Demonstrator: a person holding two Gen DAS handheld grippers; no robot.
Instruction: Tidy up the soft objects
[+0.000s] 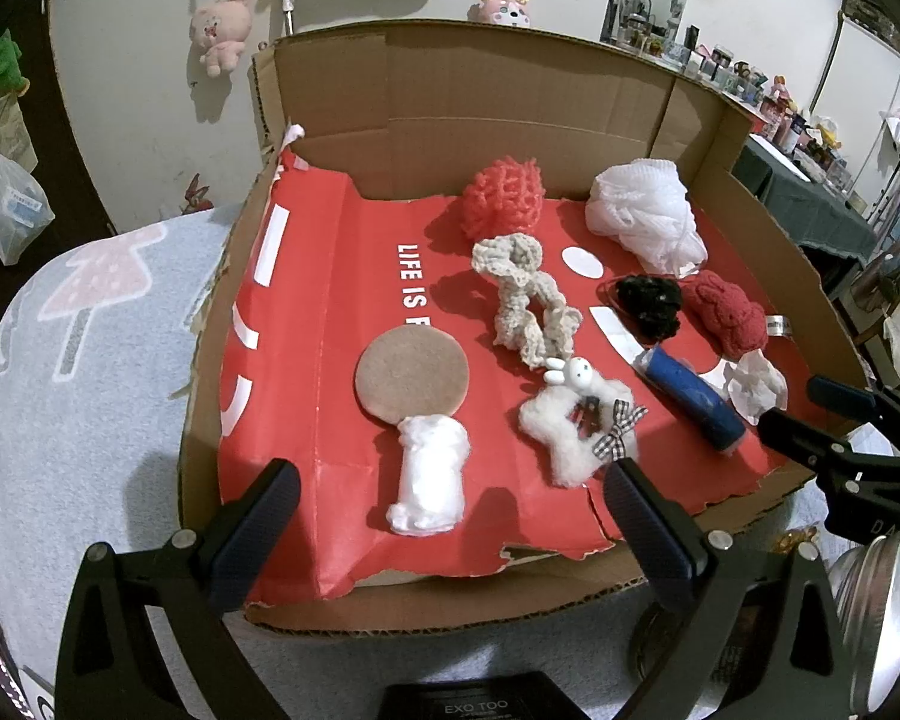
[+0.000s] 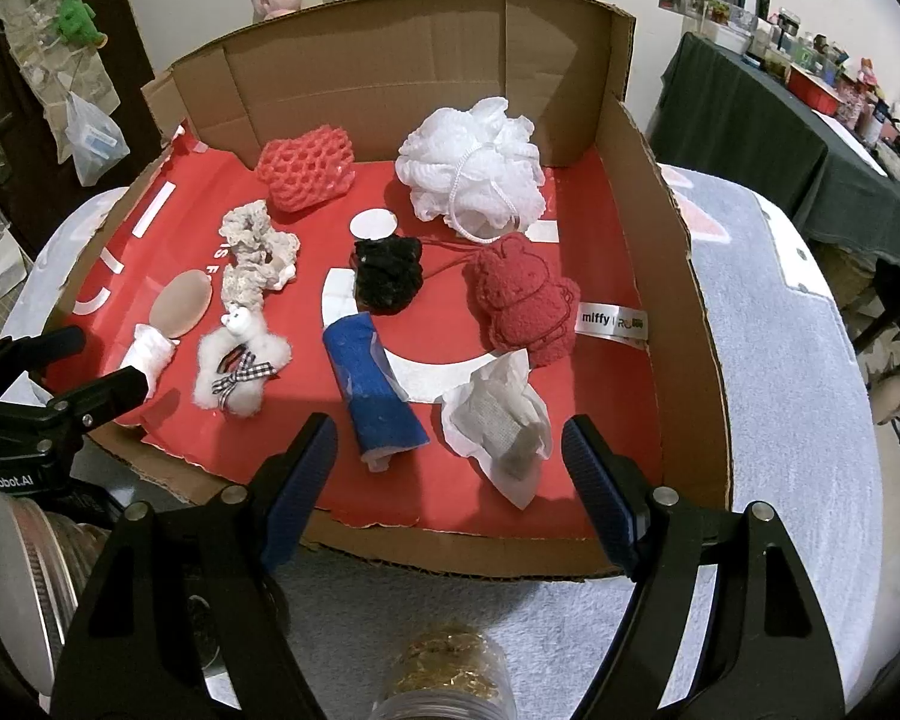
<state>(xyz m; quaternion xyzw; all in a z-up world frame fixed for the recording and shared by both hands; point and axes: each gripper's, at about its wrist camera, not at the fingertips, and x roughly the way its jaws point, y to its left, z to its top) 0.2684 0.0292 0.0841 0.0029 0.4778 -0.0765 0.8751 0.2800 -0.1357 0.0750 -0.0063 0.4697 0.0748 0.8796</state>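
Note:
Several soft objects lie on red paper in a cardboard box (image 1: 570,90) (image 2: 660,240): a coral mesh sponge (image 1: 501,192) (image 2: 306,168), a white bath pouf (image 1: 642,210) (image 2: 471,165), a cream scrunchie (image 1: 525,300) (image 2: 255,252), a black scrunchie (image 1: 651,297) (image 2: 387,273), a red bunny plush (image 1: 723,309) (image 2: 525,306), a blue roll (image 1: 693,399) (image 2: 375,387), crumpled tissue (image 1: 753,387) (image 2: 498,420), a fluffy white scrunchie (image 1: 576,426) (image 2: 240,363), a tan round pad (image 1: 411,375) (image 2: 181,303) and a white cotton wad (image 1: 429,477) (image 2: 147,351). My left gripper (image 1: 450,492) is open at the box's near edge, in front of the cotton wad. My right gripper (image 2: 450,450) is open in front of the tissue.
The box sits on a pale blue cloth (image 1: 90,360) (image 2: 780,360). Metal lidded jars (image 1: 882,600) (image 2: 18,576) stand between the grippers, and a glass jar (image 2: 444,678) is below the right gripper. A dark table with clutter (image 2: 780,120) stands at the far right.

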